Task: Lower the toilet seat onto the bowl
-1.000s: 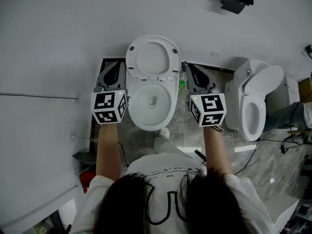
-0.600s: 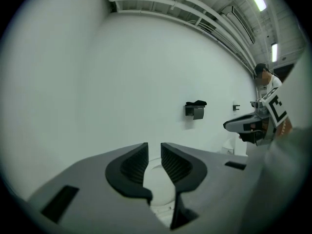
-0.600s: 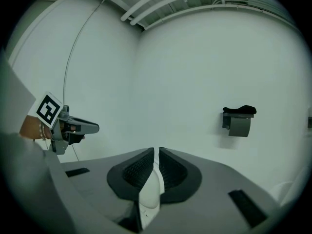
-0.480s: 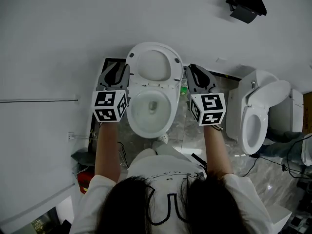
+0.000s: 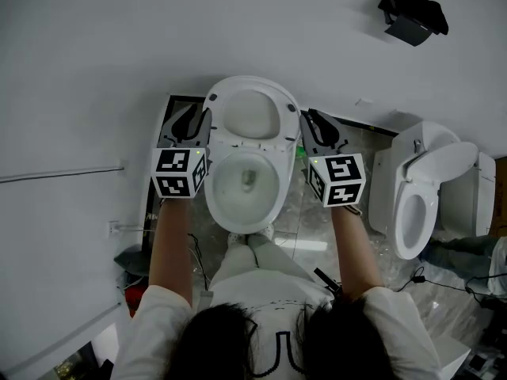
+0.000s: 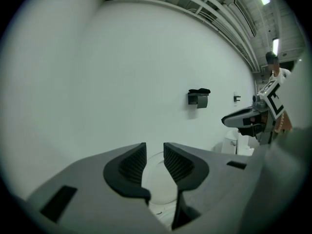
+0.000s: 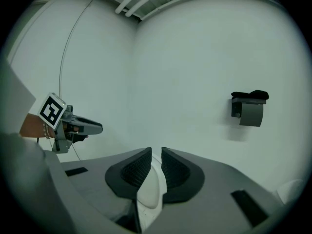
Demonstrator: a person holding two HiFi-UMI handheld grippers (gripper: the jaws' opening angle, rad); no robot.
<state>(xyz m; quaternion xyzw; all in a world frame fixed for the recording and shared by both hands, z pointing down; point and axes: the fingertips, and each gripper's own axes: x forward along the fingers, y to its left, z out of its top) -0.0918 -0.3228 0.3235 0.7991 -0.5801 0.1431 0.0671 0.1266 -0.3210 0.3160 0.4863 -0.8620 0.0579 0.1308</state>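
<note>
Toilet seat stands raised at the back edge of the bowl. Left gripper and right gripper flank it, jaws just opening, slightly apart, gripping nothing; the seat's rim lies between the right's. Risk: unheld, it slams down.

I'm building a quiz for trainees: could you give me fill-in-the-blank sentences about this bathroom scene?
1. The toilet seat is ___, not yet lowered onto the bowl.
2. In the head view a second toilet stands to its ___.
3. The holder on the wall is ___ in colour.
Missing words: raised; right; black.
</note>
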